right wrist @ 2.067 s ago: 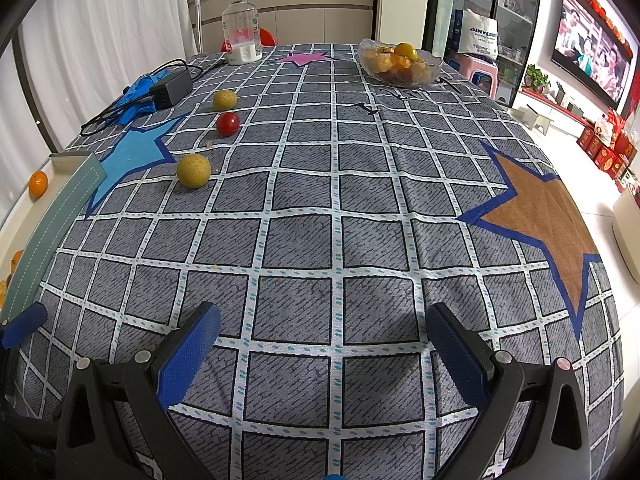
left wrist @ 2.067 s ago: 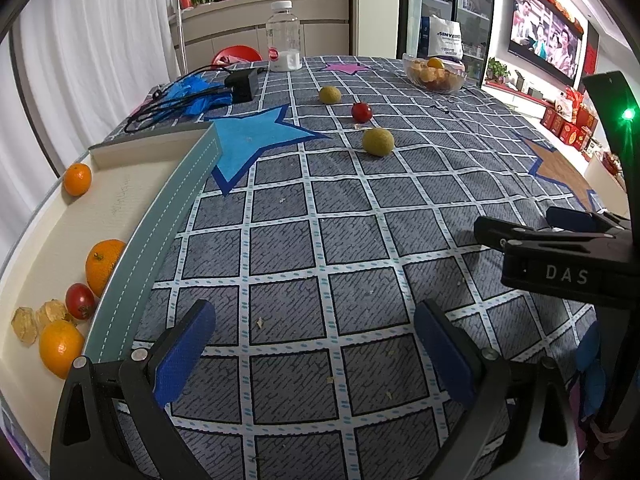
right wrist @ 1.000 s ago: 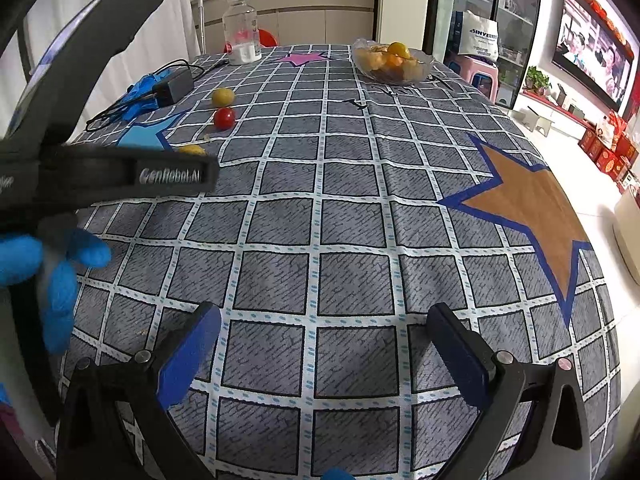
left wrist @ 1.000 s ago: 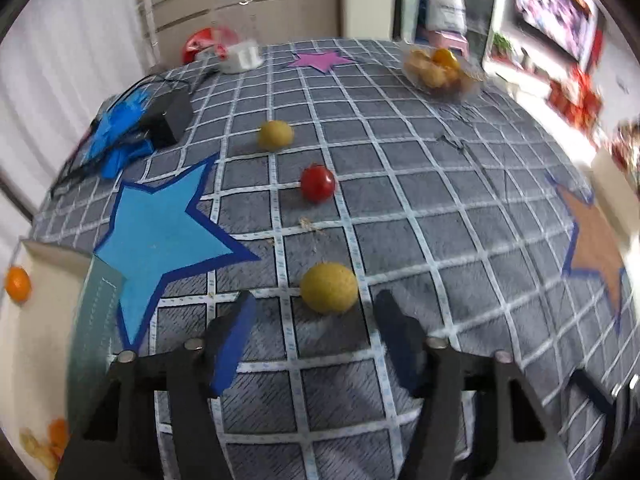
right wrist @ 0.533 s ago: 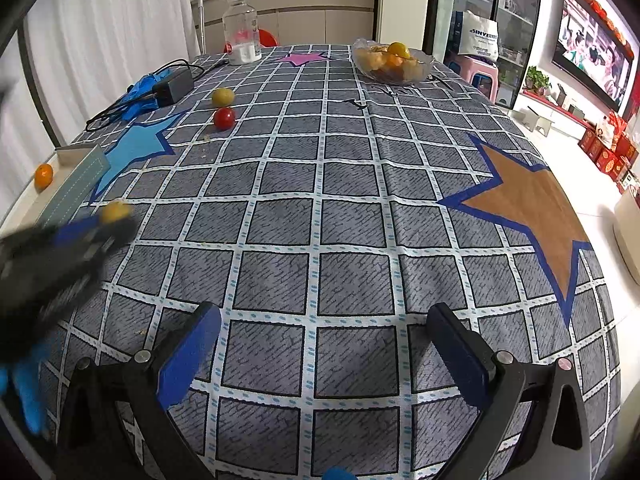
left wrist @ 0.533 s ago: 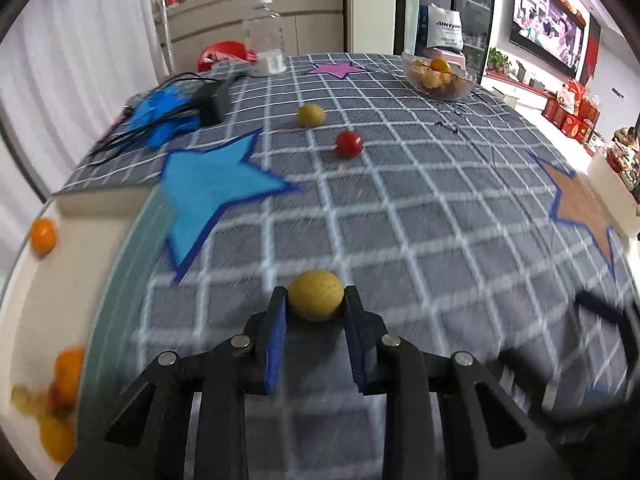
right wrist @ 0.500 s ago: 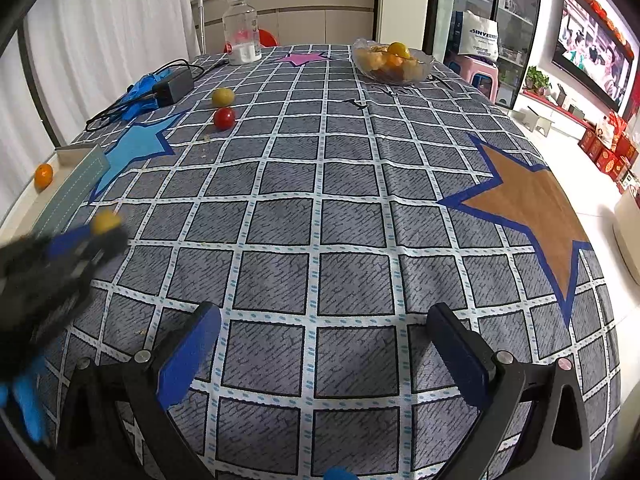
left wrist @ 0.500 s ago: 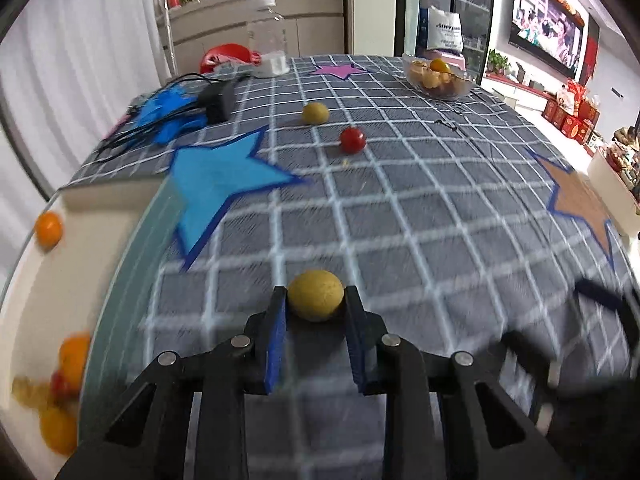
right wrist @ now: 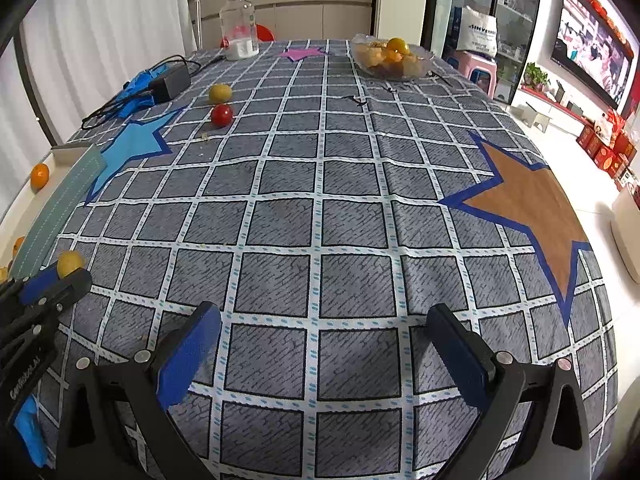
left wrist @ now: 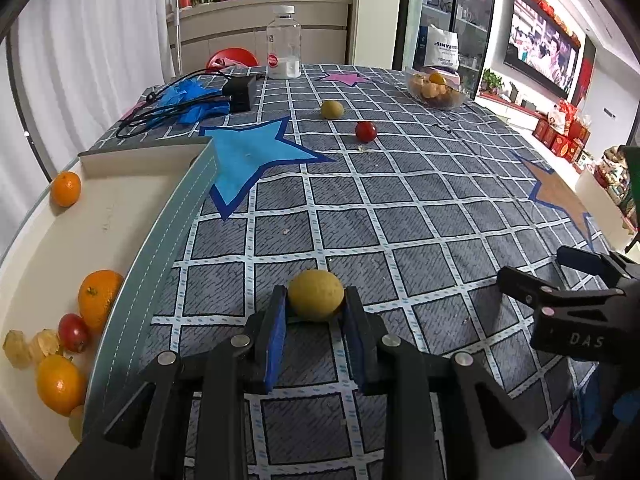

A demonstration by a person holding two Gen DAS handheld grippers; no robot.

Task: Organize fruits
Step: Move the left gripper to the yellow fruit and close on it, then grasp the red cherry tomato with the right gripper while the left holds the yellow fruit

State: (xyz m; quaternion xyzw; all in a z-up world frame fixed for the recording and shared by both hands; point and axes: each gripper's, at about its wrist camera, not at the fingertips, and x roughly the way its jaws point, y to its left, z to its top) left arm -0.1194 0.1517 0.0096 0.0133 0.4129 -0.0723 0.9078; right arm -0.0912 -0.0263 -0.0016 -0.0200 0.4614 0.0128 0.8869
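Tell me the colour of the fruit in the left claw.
Yellow fruit, clearest in the left wrist view.

Roughly three oranges (left wrist: 98, 298), two tomatoes (left wrist: 365, 131).

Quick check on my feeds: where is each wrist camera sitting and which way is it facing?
Left wrist: on the left gripper, facing down the table; its blue pads clamp a round yellow fruit beside the cream tray.
Right wrist: on the open right gripper, facing bare checked tablecloth.
Shared: small red tomato, glass fruit bowl; each shows the other gripper.
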